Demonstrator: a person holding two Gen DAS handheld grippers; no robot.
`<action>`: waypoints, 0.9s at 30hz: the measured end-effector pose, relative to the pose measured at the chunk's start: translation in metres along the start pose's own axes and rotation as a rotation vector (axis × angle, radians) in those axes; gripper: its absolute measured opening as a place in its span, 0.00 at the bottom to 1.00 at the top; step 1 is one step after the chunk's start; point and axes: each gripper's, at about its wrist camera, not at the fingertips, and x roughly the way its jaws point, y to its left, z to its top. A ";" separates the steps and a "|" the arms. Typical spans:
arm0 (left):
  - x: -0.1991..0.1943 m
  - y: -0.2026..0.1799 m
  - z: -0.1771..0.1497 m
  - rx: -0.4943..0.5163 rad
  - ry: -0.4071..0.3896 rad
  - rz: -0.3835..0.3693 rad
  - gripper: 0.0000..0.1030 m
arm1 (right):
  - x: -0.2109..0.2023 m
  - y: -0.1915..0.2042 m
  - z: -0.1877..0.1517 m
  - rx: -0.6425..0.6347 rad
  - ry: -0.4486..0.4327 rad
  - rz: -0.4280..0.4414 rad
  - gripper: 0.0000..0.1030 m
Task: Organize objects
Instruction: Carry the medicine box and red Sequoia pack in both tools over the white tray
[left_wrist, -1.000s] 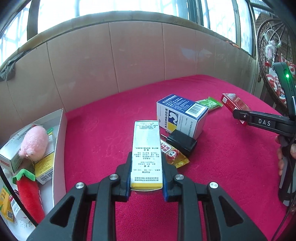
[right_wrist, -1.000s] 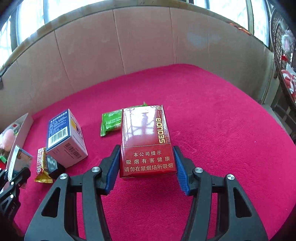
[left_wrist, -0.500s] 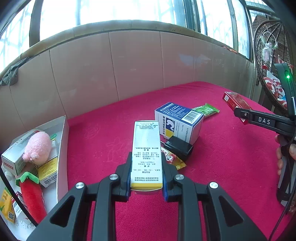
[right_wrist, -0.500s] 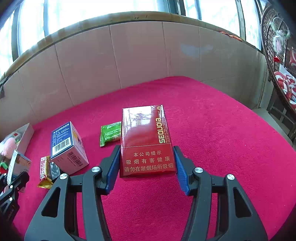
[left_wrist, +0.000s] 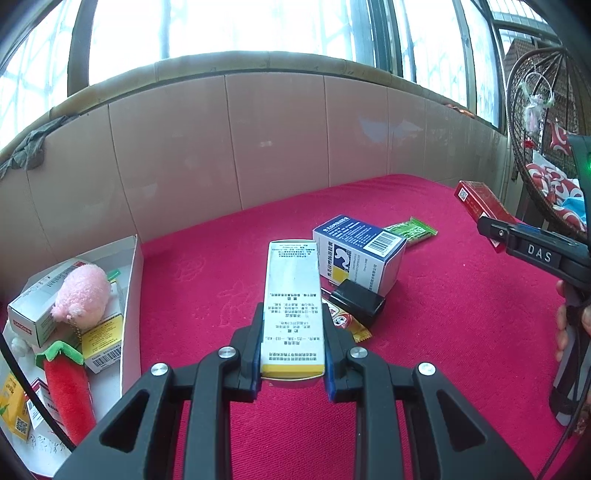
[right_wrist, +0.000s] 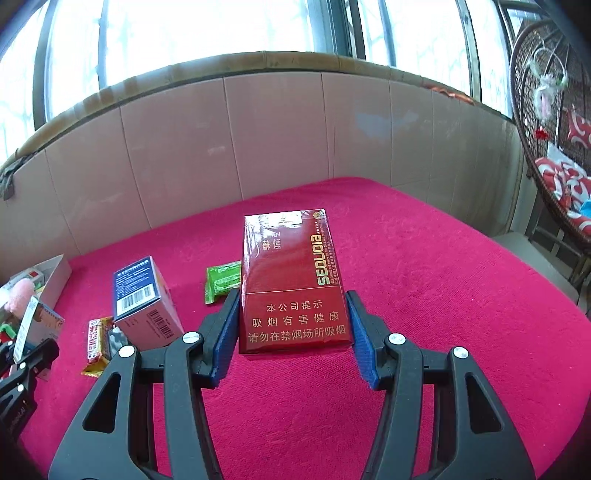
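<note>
My left gripper (left_wrist: 292, 354) is shut on a long white and yellow medicine box (left_wrist: 292, 302), held above the red cloth. My right gripper (right_wrist: 293, 325) is shut on a red cigarette pack (right_wrist: 291, 280), also lifted; the pack (left_wrist: 480, 206) and the right gripper show at the right edge of the left wrist view. On the cloth lie a blue and white box (left_wrist: 360, 254), a black charger (left_wrist: 357, 305), a snack sachet (left_wrist: 349, 325) and a green packet (left_wrist: 410, 229). At the left stands a white storage box (left_wrist: 129, 295) with several items in it.
The storage box holds a pink plush (left_wrist: 83, 291), a red plush strawberry (left_wrist: 68, 387) and small cartons. A padded beige wall (left_wrist: 258, 147) rings the red surface. A wicker hanging chair (left_wrist: 546, 147) with red cushions stands off the right edge.
Both views have tilted upward, so the windows fill more of the frame and the objects on the cloth sit lower. Both grips are unchanged.
</note>
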 end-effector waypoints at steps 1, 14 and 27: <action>-0.001 0.000 0.000 -0.002 -0.005 0.001 0.23 | -0.002 0.001 0.000 -0.007 -0.007 -0.001 0.53; -0.013 0.008 -0.003 -0.036 -0.060 0.007 0.23 | -0.023 0.023 -0.009 -0.072 -0.053 0.016 0.53; -0.023 0.012 -0.008 -0.059 -0.082 0.003 0.23 | -0.035 0.048 -0.018 -0.126 -0.065 0.044 0.53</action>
